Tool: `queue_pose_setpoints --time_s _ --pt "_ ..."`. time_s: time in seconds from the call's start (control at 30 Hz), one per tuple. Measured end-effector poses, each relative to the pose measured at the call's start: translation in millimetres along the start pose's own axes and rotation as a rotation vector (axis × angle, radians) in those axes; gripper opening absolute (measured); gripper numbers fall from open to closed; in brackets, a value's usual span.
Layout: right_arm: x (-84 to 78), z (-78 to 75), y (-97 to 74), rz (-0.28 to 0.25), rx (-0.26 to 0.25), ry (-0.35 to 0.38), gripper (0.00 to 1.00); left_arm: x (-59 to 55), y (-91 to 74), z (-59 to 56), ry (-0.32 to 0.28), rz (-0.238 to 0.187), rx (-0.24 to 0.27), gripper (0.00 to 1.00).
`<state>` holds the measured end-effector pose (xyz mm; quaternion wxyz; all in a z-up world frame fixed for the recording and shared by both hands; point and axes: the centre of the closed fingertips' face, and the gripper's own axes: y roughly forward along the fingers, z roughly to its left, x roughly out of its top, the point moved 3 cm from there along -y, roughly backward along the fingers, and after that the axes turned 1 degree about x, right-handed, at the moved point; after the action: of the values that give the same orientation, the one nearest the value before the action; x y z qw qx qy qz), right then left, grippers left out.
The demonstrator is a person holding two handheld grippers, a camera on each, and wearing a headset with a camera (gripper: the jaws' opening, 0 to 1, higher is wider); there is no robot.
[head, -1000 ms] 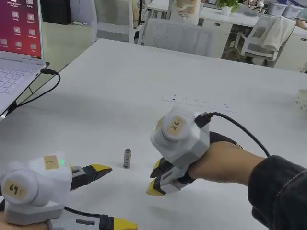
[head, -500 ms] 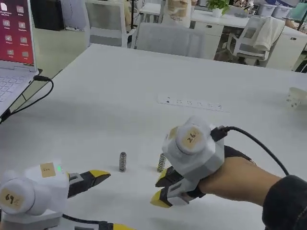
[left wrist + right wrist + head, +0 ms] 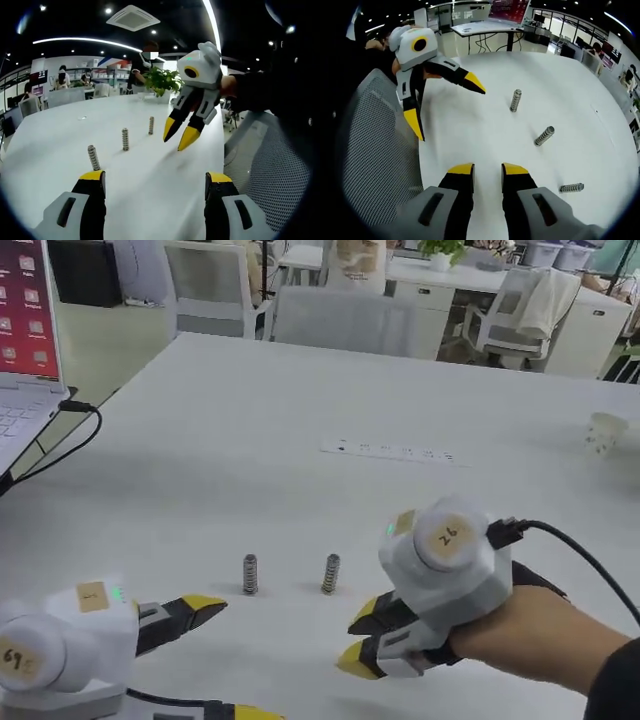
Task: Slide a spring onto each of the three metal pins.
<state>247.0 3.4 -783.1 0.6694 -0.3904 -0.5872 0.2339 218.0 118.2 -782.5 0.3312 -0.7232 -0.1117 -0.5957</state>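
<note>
Three upright grey metal coil springs [image 3: 125,139] stand in a row on the plain white worktop [image 3: 300,400], ahead of the left tool [image 3: 228,660], which is spread wide and empty. The right tool [image 3: 360,640], just beyond the farthest spring, is slightly parted and empty. Grey mesh office chairs [image 3: 345,320] stand behind the worktop.

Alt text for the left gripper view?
Three springs stand upright in a row on a white table, beyond the wide-open left gripper. The right gripper, holding nothing, points down at upper right.
</note>
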Motion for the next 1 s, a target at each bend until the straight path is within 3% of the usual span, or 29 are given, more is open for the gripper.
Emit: queue_pose_setpoints --time_s 0.57,1.0 --pt "-32.5 -14.8 -32.1 -0.077 -0.073 0.125 0.21 1.4 1.8 -0.7 -0.017 -0.01 0.004 0.78" --pt "-51.2 -22.2 -50.5 -0.143 -0.114 0.173 0.23 0.8 0.6 -0.6 -0.026 -0.012 0.008 0.78"
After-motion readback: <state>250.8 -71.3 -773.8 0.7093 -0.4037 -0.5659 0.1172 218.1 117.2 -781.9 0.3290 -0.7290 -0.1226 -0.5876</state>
